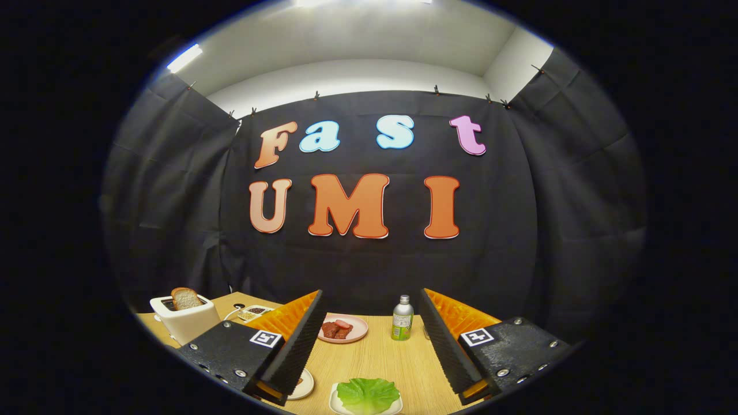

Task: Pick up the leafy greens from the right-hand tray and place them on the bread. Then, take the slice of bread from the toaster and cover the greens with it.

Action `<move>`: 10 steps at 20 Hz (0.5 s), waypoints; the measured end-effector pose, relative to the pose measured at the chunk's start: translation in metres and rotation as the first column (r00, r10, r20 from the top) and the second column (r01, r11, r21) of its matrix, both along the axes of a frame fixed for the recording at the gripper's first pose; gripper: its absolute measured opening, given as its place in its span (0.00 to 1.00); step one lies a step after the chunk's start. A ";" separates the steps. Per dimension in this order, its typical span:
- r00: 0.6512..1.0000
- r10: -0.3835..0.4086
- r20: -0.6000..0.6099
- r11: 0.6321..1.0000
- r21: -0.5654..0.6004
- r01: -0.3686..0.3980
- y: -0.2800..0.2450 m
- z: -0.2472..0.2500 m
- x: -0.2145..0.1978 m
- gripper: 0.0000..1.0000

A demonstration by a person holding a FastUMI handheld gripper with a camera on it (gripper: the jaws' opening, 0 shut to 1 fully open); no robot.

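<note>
The gripper (369, 346) hangs above a pale wooden table (375, 357), its 2 fingers spread wide, holding nothing. Between the fingertips lies the ruffled green lettuce leaf (368, 394) on a white tray (335, 402). Beyond the left finger, a browned bread slice (185, 298) stands in a white toaster (185, 324).

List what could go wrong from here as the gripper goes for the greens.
The gripper is open, well above the leafy greens; a thin leaf may slip from the fingers. The bottle stands just beyond and could be knocked over. The bread slice sits loose in the toaster and may tip when pulled.
</note>
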State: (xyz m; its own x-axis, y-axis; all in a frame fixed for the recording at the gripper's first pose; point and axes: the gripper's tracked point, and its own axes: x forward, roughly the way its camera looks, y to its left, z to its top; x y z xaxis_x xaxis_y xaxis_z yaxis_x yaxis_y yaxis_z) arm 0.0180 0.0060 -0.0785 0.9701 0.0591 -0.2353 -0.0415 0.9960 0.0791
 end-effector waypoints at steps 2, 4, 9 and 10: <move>0.999 0.019 -0.039 1.000 -0.001 -0.019 0.004 -0.014 -0.001 0.97; 0.995 0.047 -0.089 0.999 0.026 -0.045 0.012 -0.030 -0.004 0.97; 0.979 0.083 -0.185 0.996 0.032 -0.078 0.019 -0.066 -0.008 0.97; 0.974 0.094 -0.204 0.995 0.038 -0.088 0.022 -0.073 -0.009 0.97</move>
